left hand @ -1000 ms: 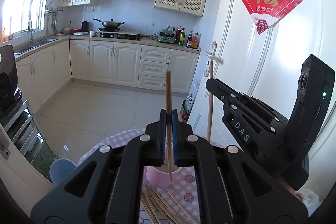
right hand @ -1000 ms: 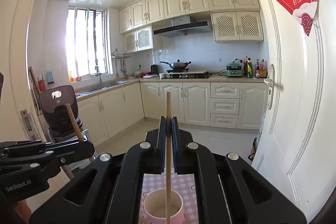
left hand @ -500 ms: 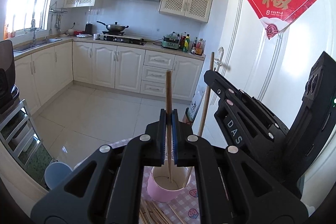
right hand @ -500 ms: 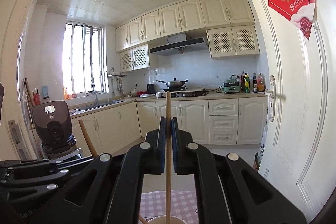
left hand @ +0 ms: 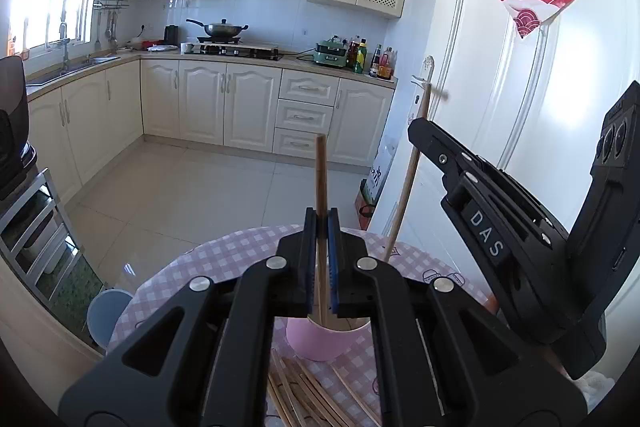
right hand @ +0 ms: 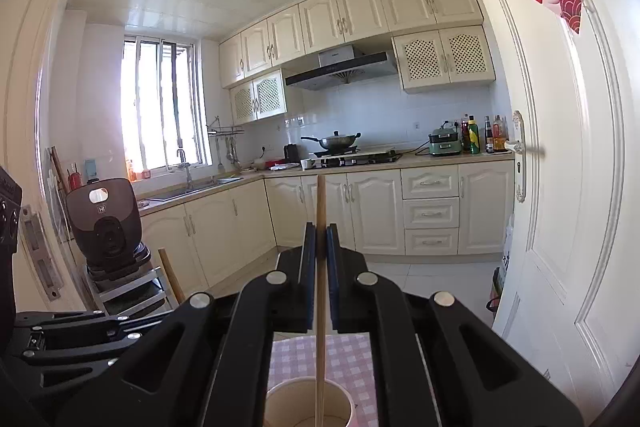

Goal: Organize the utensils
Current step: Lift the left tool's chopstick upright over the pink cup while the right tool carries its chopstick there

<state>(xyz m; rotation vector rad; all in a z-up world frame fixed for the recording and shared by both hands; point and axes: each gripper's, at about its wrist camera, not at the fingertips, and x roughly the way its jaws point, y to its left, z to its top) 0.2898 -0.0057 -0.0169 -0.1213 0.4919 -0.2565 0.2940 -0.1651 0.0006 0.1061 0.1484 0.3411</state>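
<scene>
My left gripper [left hand: 321, 223] is shut on a wooden chopstick [left hand: 320, 171] that stands upright with its lower end inside the pink cup [left hand: 320, 341]. My right gripper [right hand: 319, 239] is shut on another wooden chopstick [right hand: 320, 211], held upright over the cup [right hand: 308, 405], its lower end inside the rim. In the left wrist view the right gripper [left hand: 416, 131] sits at the right with its chopstick [left hand: 408, 183] slanting down toward the cup. Several loose chopsticks [left hand: 304, 391] lie on the checked tablecloth in front of the cup.
The round table with a pink checked cloth [left hand: 224, 259] stands by a white door [left hand: 520, 107]. A blue bin [left hand: 106, 315] sits on the floor to the left. A metal rack with an appliance [right hand: 106, 223] stands at the left. Kitchen cabinets line the far wall.
Both grippers have lowered toward the cup, each still holding its chopstick. The chopstick ends now reach into the cup. The right gripper has tilted more in the left wrist view.
</scene>
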